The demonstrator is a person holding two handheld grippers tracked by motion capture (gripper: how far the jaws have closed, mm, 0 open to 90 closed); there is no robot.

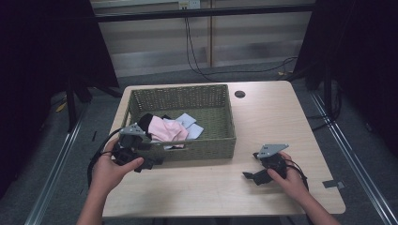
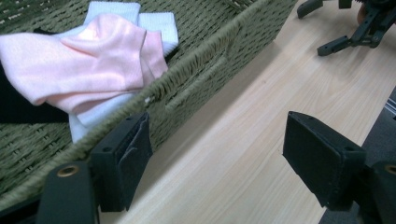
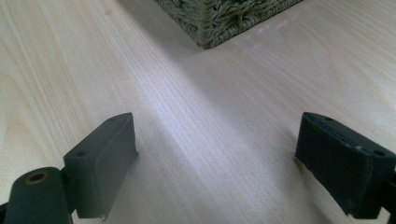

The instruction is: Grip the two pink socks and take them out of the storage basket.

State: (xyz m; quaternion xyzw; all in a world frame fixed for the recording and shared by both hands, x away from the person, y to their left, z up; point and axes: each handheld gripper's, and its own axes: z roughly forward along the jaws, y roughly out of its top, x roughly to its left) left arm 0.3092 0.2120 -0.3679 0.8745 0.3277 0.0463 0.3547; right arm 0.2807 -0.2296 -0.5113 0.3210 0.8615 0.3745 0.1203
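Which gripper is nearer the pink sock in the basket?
Left. The left gripper sits open at the basket's front wall, just below the pink sock; the right gripper rests open on the table, well right of it.

i find no text, label, brand, number or sign that i can read in any view. nothing legible stands on the woven basket, the socks inside it, or the desk.
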